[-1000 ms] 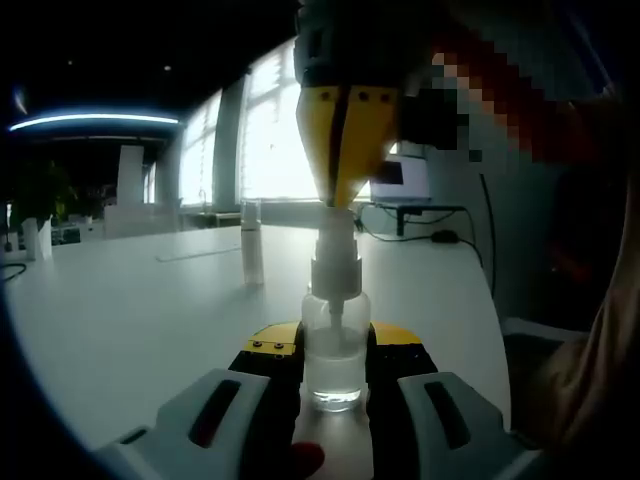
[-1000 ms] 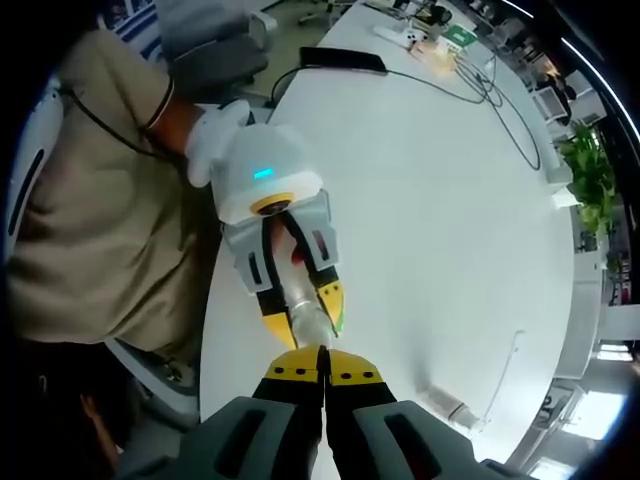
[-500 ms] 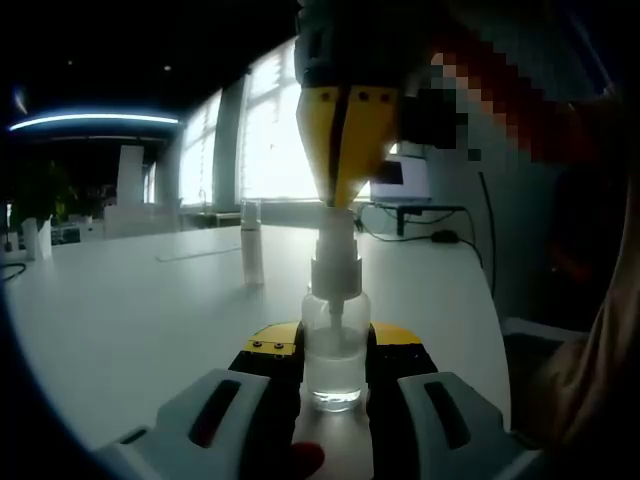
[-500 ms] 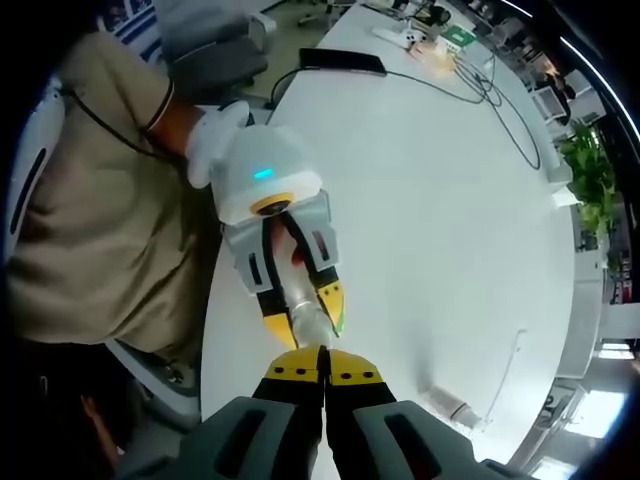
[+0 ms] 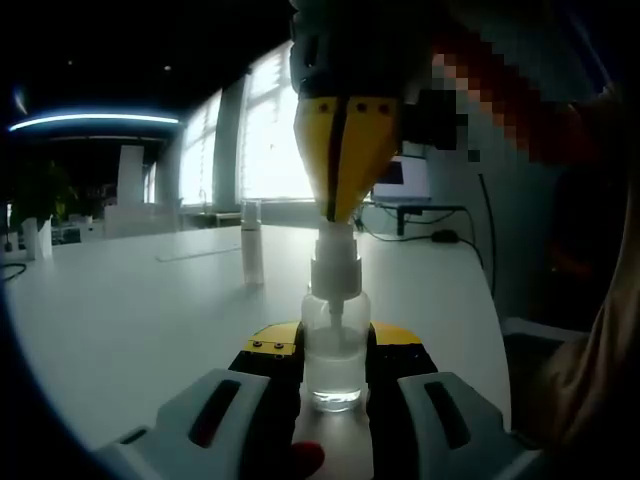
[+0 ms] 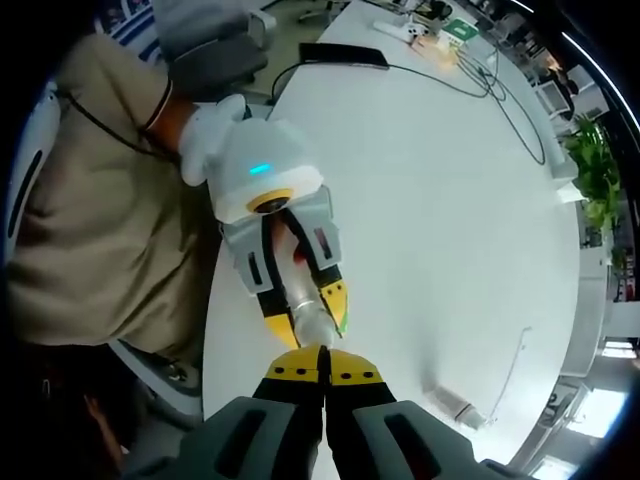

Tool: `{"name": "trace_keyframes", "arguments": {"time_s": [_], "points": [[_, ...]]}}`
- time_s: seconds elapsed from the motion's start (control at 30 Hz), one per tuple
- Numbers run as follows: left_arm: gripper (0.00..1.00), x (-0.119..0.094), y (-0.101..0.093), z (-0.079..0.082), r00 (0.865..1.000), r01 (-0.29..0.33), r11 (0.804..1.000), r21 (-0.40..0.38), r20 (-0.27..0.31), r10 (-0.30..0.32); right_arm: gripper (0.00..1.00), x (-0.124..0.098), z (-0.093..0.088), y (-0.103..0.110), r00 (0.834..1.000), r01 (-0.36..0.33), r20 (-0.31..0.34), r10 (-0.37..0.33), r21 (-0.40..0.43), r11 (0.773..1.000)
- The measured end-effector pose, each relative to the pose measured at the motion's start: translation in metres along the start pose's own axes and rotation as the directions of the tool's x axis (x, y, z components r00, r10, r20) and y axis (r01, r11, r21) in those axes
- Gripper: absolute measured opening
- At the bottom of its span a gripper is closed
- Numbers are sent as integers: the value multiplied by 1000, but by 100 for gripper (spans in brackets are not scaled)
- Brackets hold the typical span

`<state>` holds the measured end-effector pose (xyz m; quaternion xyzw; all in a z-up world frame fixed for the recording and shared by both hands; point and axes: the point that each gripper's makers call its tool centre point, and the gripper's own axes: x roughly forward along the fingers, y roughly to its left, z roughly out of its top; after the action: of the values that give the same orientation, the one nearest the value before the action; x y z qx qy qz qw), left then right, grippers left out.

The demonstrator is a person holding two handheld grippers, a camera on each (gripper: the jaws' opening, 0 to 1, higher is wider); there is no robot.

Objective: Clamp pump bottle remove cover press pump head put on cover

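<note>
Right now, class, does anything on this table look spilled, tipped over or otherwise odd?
Nothing stands out. The pump bottle stands upright in the left gripper, the right gripper is on its pump head, and the table looks dry.

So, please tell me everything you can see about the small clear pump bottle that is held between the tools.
The small clear plastic pump bottle stands upright on the white table, near its edge. Its round body looks partly filled with clear liquid, and a thin tube runs down inside. On top sits a white collar and pump head, with no cover on it. The left tool clamps the body from both sides with its yellow-tipped jaws. The right tool, shut, presses its yellow tips down on the pump head from above.
</note>
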<state>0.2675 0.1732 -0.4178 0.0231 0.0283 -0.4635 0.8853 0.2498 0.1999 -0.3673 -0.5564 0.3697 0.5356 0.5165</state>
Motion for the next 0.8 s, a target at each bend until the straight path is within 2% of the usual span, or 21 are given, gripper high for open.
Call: {"name": "trace_keyframes", "arguments": {"time_s": [0.8], "points": [[15, 0, -2, 1, 1000, 1, 1000, -2, 0, -1, 0, -6, -1, 0, 999, 34, 17, -35, 21, 999]]}}
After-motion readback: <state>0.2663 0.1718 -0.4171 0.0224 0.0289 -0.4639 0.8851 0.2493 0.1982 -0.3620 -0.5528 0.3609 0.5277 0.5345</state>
